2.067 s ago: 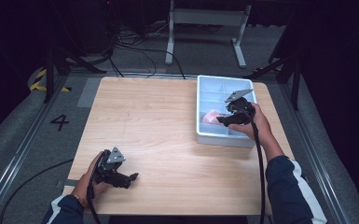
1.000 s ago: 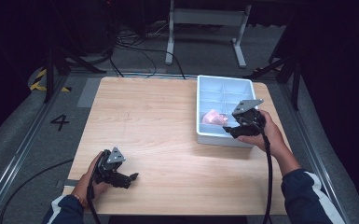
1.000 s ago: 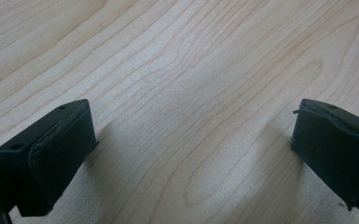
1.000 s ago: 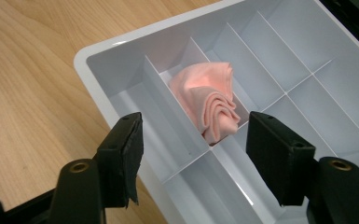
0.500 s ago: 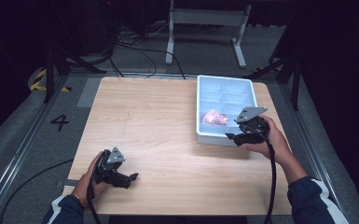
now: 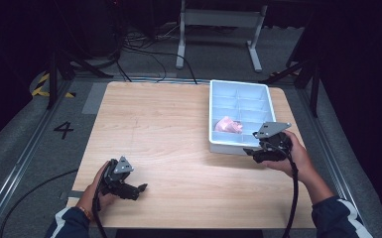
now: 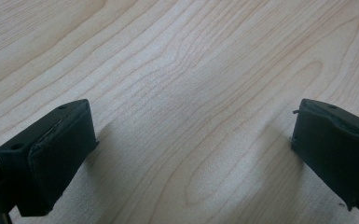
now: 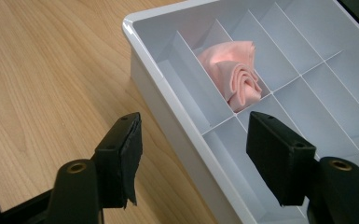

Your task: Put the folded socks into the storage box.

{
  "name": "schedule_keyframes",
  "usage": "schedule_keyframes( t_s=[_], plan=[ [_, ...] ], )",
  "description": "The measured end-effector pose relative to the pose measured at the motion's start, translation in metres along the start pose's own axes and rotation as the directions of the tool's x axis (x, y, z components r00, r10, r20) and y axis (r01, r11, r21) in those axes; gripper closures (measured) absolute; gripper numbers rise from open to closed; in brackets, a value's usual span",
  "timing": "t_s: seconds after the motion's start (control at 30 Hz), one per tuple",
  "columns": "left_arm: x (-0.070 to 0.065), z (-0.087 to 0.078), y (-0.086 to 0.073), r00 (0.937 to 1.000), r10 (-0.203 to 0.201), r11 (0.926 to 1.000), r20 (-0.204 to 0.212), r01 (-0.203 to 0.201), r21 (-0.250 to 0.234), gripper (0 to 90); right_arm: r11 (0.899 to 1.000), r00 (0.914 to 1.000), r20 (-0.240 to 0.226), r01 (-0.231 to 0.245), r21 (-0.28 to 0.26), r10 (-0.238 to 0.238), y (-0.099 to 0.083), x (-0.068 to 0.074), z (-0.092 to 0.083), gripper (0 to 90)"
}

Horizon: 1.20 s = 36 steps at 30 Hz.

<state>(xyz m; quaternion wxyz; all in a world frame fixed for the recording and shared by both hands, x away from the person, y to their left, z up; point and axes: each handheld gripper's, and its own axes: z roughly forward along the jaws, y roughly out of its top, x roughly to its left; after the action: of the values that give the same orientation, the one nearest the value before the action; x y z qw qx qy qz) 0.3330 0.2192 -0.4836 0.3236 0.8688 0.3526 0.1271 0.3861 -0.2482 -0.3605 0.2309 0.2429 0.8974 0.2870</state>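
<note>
Both pairs of jaws stand wide apart, holding nothing: your left gripper (image 6: pixel 138 189) rests low on the table (image 6: pixel 168 129) at the high view's lower left, your right gripper (image 6: pixel 249 151) at the tray's (image 6: pixel 213 119) near edge, right of centre. Your right gripper view adds that its jaws straddle the tray wall, with the pink cloth (image 8: pixel 235 74) rolled in a compartment above and between them, untouched.
</note>
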Motion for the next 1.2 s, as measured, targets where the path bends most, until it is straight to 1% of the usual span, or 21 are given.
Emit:
schedule_keyframes(
  t_s=[0.1,0.33,0.37,0.4,0.47,0.57,0.6,0.63,0.7,0.73,0.83,0.97,1.07,1.13,1.2],
  plan=[
    [0.000,0.000,0.000,1.0000,0.000,1.0000,0.000,0.000,0.000,0.0,1.000,1.0000,0.005,0.008,-0.004,-0.008,-0.005,0.004,-0.004,36.3],
    [0.000,0.000,0.000,1.0000,-0.001,1.0000,0.000,0.001,-0.001,0.0,1.000,1.0000,0.005,0.008,-0.009,-0.008,-0.015,0.009,-0.008,36.3],
    [0.000,0.000,0.000,1.0000,0.001,1.0000,0.000,-0.001,-0.002,0.0,1.000,1.0000,0.005,0.004,-0.009,-0.004,-0.017,0.010,-0.008,36.5],
    [0.000,0.000,0.000,1.0000,-0.002,1.0000,0.000,0.002,-0.002,0.0,1.000,0.9997,0.021,0.010,-0.008,-0.010,-0.021,0.011,-0.009,36.8],
    [0.000,0.000,0.000,1.0000,0.000,1.0000,0.000,0.000,0.000,0.0,1.000,0.9998,0.020,0.001,-0.009,-0.001,-0.026,0.013,-0.009,36.8],
    [0.000,0.000,0.000,1.0000,0.000,1.0000,0.000,0.000,0.000,0.0,1.000,0.9997,0.022,0.004,-0.001,-0.004,-0.031,0.014,-0.009,36.9],
    [0.000,0.000,0.000,1.0000,0.000,1.0000,0.000,0.000,-0.001,0.0,1.000,0.9997,0.026,0.004,0.006,-0.004,-0.037,0.017,-0.009,36.9],
    [0.000,0.000,0.000,1.0000,-0.001,1.0000,0.000,0.001,-0.001,0.0,1.000,0.9997,0.026,0.004,0.006,-0.004,-0.037,0.017,-0.009,36.9],
    [0.000,0.000,0.000,1.0000,-0.001,1.0000,0.000,0.001,-0.001,0.0,1.000,0.9996,0.027,0.005,0.008,-0.005,-0.044,0.019,-0.010,36.9],
    [0.000,0.000,0.000,1.0000,0.000,1.0000,0.000,0.000,0.000,0.0,1.000,0.9996,0.027,0.005,0.008,-0.005,-0.044,0.019,-0.010,36.9],
    [0.000,0.000,0.000,1.0000,0.000,1.0000,0.000,0.000,-0.001,0.0,1.000,0.9996,0.028,-0.010,-0.003,0.010,-0.055,0.021,-0.012,37.1],
    [0.000,0.000,0.000,1.0000,0.000,1.0000,0.000,0.000,-0.003,0.0,1.000,0.9992,0.026,-0.029,0.007,0.029,-0.068,0.024,-0.011,37.0],
    [0.000,0.000,0.000,1.0000,-0.001,1.0000,-0.001,0.001,0.000,0.0,1.000,0.9992,0.030,-0.026,0.002,0.026,-0.076,0.025,-0.011,36.9],
    [0.000,0.000,0.000,1.0000,-0.001,1.0000,-0.002,0.001,0.002,0.0,1.000,0.9992,0.027,-0.031,0.000,0.031,-0.081,0.025,-0.011,36.9],
    [0.000,0.000,0.000,1.0000,-0.001,1.0000,-0.002,0.001,0.002,0.0,0.999,0.9987,0.033,-0.038,-0.004,0.038,-0.087,0.026,-0.012,36.8]
  ],
)
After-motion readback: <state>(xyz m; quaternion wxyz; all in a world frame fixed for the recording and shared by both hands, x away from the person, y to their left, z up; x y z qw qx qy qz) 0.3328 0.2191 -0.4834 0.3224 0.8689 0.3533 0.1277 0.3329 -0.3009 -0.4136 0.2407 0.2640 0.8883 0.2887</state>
